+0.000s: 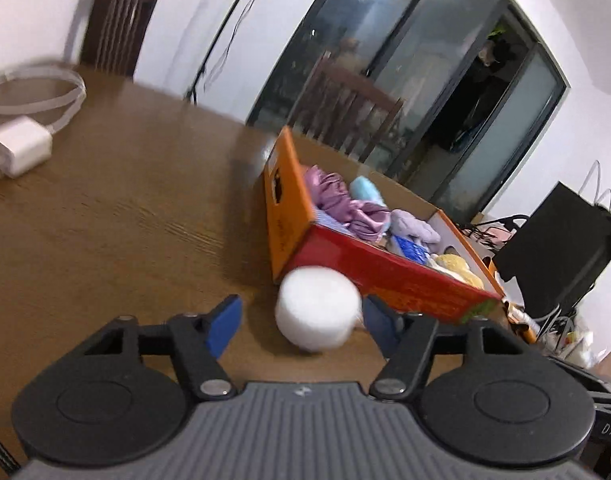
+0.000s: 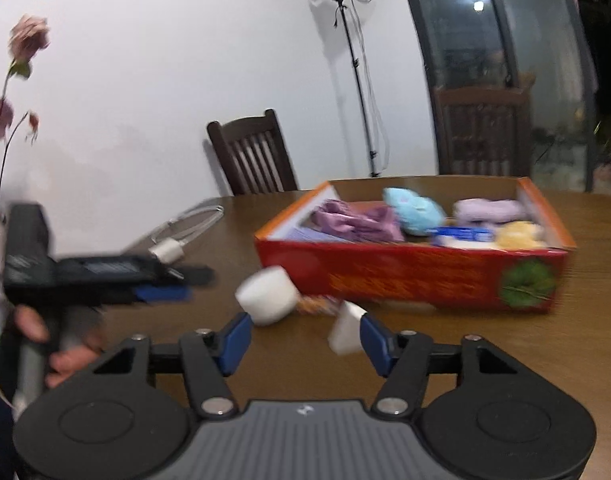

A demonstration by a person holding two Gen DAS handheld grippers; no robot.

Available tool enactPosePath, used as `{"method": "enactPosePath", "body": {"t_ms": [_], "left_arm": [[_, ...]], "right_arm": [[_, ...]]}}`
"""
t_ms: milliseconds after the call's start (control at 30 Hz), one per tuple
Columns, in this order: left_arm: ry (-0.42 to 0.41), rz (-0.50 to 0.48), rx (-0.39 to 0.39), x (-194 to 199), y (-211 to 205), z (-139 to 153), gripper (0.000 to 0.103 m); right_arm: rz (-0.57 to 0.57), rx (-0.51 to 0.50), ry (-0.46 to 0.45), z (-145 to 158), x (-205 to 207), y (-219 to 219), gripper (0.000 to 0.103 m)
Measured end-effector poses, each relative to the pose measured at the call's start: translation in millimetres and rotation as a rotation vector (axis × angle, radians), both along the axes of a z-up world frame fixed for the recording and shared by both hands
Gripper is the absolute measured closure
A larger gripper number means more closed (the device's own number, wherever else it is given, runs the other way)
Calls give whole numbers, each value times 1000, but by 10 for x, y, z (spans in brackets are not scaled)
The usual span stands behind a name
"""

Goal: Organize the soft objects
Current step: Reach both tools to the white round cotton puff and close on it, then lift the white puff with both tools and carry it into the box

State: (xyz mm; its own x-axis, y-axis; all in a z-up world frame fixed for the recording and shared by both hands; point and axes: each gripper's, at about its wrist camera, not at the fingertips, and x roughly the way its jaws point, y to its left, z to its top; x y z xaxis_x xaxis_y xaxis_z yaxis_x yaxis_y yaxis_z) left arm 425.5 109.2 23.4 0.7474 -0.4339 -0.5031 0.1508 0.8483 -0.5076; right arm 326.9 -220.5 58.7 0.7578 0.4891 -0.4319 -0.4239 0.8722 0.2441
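Soft objects: we count two loose white foam pieces on the wooden table (image 1: 105, 208), outside the box. The round foam piece (image 1: 317, 312) lies just before the red and orange cardboard box (image 1: 369, 268), near its front left corner. In the left wrist view it sits between the blue pads of the left gripper (image 1: 301, 320), nearer the right pad; we cannot tell whether that pad touches it, and the left pad stands clear. The jaws stand about half open.

The smaller foam block (image 2: 347, 332) lies against the right pad of the right gripper (image 2: 305, 338); the left pad is well apart from it, so the jaws are about half open and we see no grip. We also see, from this side, a hand (image 2: 61, 344) holding the left gripper's handle.

Inside the box we list purple cloth (image 2: 357, 220), a light blue plush piece (image 2: 415, 210), a lilac piece (image 2: 487, 210), a yellow piece (image 2: 519, 234) and a blue and white item (image 2: 463, 236).

Toward the far left edge of the table: a white charger with coiled cable (image 1: 19, 150). Beyond the table: two dark wooden chairs (image 2: 253, 154) and a light stand (image 2: 351, 32).
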Motion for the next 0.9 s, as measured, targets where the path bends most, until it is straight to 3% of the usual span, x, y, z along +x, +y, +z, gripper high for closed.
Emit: {"method": "enactPosePath", "body": {"t_ms": [133,233,300,333,467,633,767,900], "left_arm": [[56,-11,-139,294,99,-187,41],[119,12,-205,371,129,-336,58],[136,-5,-222,403,132,-415,70],[150,-20,-239,418,135,-448,73],[149,-30,-235,393,141,-436,77],[137,-34,-187,153,21,-300,81],[83,-52,-147,-345,-156,-166,80],[109,-111,-159,-875,-428,-202,81]], "right_arm": [[38,29,18,-29,467,432,49],[42,-18,28,-104,753,720,55],[48,-8,71,-171,898,799,73],[52,7,98,-201,954,811,76],[31,43,151,-355,1046,836,98],[43,87,162,-344,945,823,100],[85,64,122,-206,565,741,100],[124,34,122,-169,5,446,100]]}}
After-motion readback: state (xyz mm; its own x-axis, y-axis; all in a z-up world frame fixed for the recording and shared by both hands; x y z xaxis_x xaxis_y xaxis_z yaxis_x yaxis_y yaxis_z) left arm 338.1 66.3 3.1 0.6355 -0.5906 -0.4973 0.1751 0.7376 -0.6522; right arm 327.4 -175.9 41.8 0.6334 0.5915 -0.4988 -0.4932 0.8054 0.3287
